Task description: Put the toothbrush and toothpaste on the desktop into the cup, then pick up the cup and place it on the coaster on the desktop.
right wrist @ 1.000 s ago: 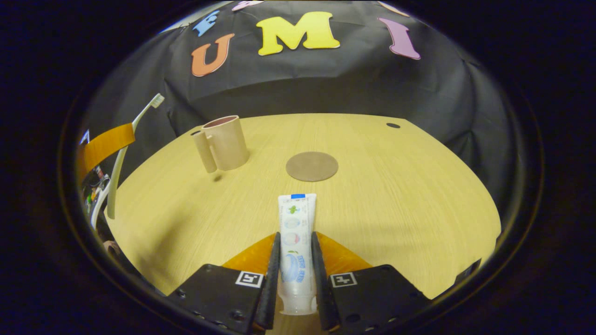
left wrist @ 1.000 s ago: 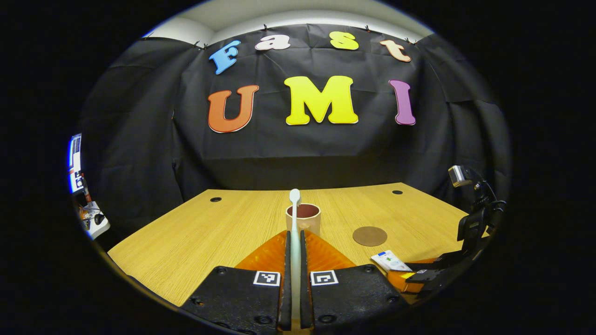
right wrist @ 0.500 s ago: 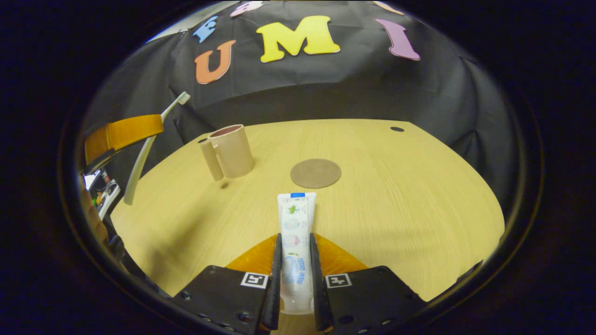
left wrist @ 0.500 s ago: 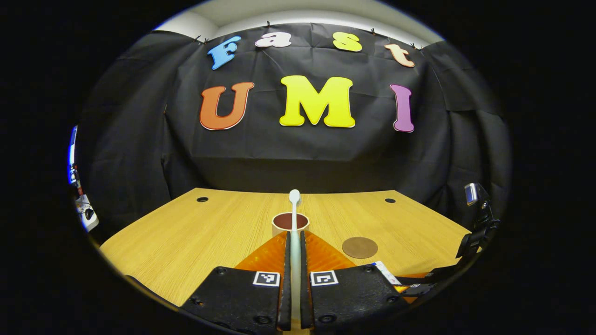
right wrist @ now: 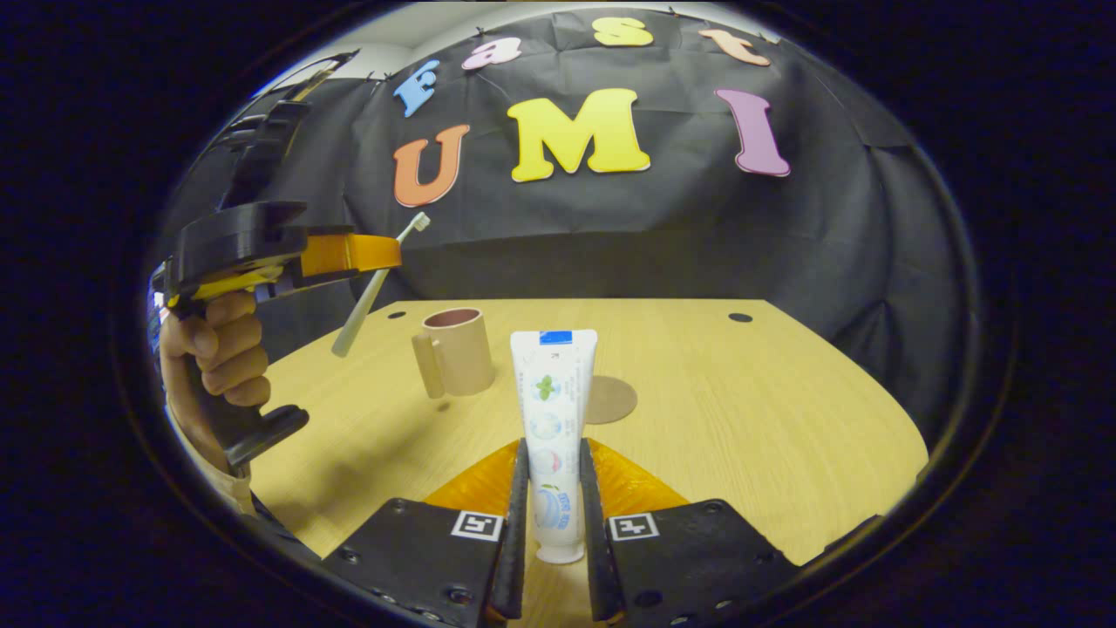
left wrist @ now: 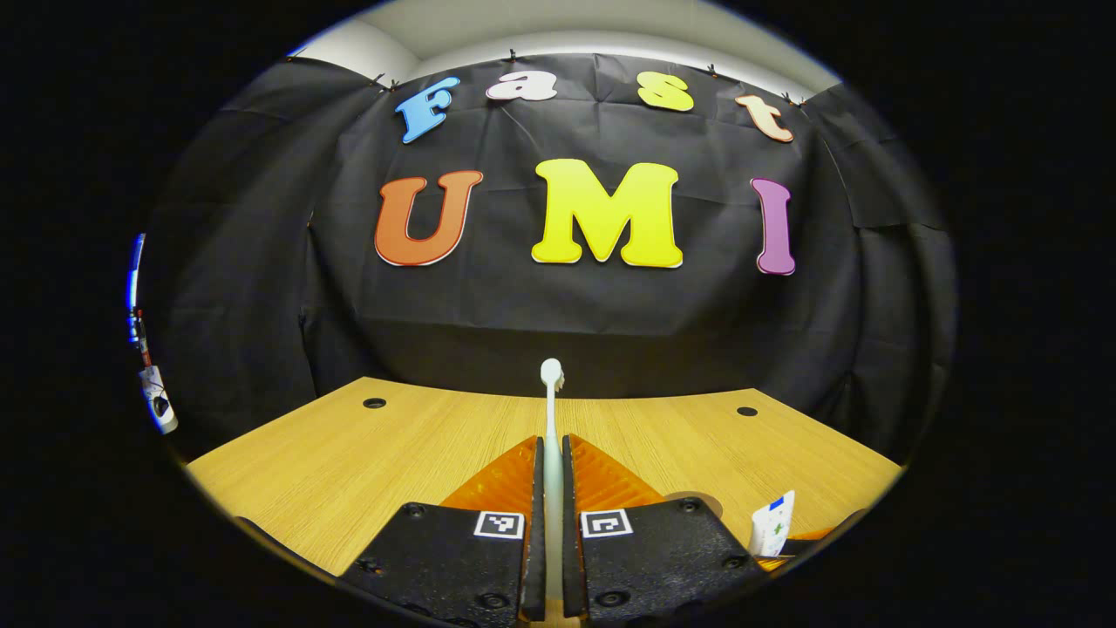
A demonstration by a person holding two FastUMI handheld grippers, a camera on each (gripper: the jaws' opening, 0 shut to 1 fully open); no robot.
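Observation:
My left gripper (left wrist: 550, 462) is shut on a white toothbrush (left wrist: 550, 410) whose head points away over the wooden desk (left wrist: 349, 462). In the right gripper view the left gripper (right wrist: 366, 253) hangs high at the left in a hand (right wrist: 218, 344), the toothbrush (right wrist: 375, 283) slanting down toward a beige cup (right wrist: 459, 349) with a side handle. My right gripper (right wrist: 553, 475) is shut on a white toothpaste tube (right wrist: 553, 392), lifted clear of the desk. A round brown coaster (right wrist: 612, 399) lies behind the tube, right of the cup. The tube's end (left wrist: 774, 522) shows low right in the left gripper view.
The desk (right wrist: 767, 410) has small dark cable holes near its far corners (left wrist: 374, 403) (left wrist: 746, 411) (right wrist: 739, 317). Black cloth walls close the booth behind and at the sides. Equipment (left wrist: 157, 403) sits beyond the desk's left edge.
The left gripper rose with the toothbrush, and the cup dropped below its view. The right gripper lifted the toothpaste off the desk and tilted it up.

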